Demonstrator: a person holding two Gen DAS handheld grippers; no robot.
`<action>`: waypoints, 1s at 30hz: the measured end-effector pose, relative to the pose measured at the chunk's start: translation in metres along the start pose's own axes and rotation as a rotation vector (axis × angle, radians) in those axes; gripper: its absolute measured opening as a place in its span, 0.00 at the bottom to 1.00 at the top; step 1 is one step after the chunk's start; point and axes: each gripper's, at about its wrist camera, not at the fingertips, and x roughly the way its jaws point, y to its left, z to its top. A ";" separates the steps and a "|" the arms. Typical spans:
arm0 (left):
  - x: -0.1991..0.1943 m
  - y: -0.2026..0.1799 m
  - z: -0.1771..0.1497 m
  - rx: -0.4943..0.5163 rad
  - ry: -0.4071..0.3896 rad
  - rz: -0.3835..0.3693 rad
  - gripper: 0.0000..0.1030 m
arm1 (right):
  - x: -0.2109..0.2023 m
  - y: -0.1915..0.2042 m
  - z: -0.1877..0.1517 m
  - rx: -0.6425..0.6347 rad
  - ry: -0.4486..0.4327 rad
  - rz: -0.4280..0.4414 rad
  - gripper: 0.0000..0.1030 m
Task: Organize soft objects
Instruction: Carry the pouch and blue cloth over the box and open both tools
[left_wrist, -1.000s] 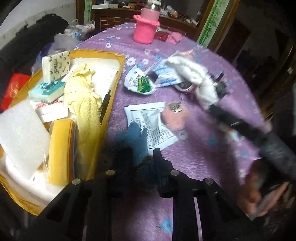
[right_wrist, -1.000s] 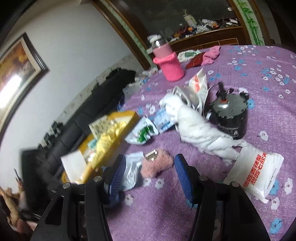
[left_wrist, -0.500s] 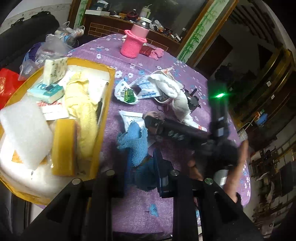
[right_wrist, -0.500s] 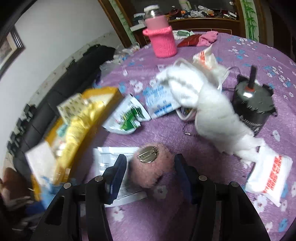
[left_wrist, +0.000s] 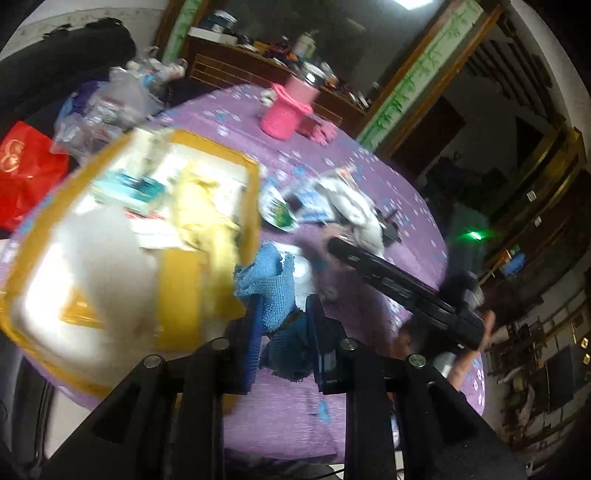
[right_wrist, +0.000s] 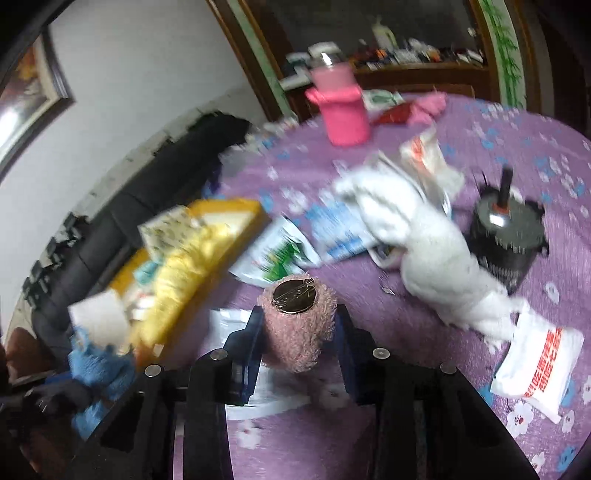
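My left gripper is shut on a blue knitted cloth and holds it above the purple table, by the yellow tray. The tray holds a yellow cloth, white foam and sponges. My right gripper is shut on a pink fuzzy puff with a round metal clasp on top, lifted just off the table. The right gripper's black body shows in the left wrist view. A white cloth lies on the table to the right.
A pink-sleeved bottle stands at the far side. A black motor sits beside the white cloth. Plastic packets and a white bag lie on the purple flowered tablecloth. A paper sheet lies under my right gripper.
My right gripper closed on the pink puff and lifted it. My left gripper rose with the blue cloth and swung toward the yellow tray.
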 end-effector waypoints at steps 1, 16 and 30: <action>-0.005 0.007 0.002 -0.011 -0.009 0.007 0.19 | -0.006 0.006 -0.001 -0.007 -0.019 0.016 0.35; -0.039 0.113 0.017 -0.209 -0.113 0.174 0.20 | 0.013 0.130 -0.015 -0.203 0.038 0.227 0.35; -0.009 0.115 0.043 -0.122 -0.114 0.239 0.27 | 0.062 0.172 -0.002 -0.233 0.063 0.081 0.47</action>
